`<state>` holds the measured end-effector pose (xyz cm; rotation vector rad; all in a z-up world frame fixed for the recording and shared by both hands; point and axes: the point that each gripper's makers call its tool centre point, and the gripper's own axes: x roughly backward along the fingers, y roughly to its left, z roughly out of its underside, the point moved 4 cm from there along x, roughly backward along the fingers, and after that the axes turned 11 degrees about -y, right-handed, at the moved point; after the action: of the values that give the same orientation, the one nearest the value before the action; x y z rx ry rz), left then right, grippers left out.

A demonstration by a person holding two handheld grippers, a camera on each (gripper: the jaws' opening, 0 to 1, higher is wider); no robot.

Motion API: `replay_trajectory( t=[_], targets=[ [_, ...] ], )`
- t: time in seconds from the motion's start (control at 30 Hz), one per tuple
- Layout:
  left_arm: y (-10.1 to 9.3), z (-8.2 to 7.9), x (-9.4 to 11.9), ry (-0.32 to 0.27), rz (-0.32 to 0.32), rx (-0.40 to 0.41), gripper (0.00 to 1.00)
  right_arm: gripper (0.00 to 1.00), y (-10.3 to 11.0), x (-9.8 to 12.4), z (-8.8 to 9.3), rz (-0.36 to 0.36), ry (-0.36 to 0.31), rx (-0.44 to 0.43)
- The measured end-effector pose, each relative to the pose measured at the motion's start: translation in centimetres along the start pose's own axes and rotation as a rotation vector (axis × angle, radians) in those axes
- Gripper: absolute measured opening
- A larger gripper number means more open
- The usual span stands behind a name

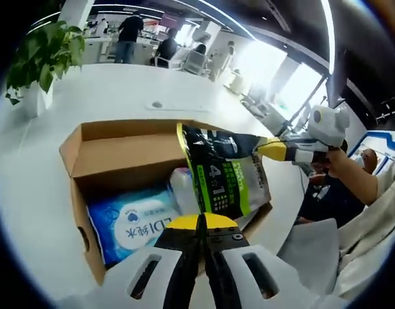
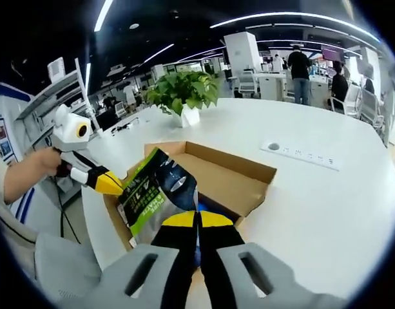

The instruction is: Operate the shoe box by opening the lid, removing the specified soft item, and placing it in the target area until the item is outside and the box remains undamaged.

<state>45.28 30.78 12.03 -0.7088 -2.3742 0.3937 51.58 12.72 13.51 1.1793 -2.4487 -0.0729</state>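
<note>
- Left gripper [image 1: 200, 222] and right gripper [image 2: 197, 219] both clenched on the green-and-black pouch [image 1: 226, 174], held half-lifted over the open cardboard box [image 1: 100, 148].
- Risk of tearing or slipping if pulled in opposite directions. Dragging across the box wall likely to crease it.
- Blue wet-wipes pack [image 1: 129, 222] inside, beneath. Potted plant [image 2: 183, 93] and socket strip [image 2: 300, 154] on the desk [image 2: 313, 206] beyond.
</note>
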Motion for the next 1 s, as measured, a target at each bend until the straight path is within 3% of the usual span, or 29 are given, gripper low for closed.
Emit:
replay_trajectory(
  t=[1.0],
  targets=[
    [-6.7, -1.2, -4.2, -0.01, 0.098, -0.042, 0.0, 0.0, -5.6, 5.2, -0.5, 0.119, 0.008, -0.033]
  ],
)
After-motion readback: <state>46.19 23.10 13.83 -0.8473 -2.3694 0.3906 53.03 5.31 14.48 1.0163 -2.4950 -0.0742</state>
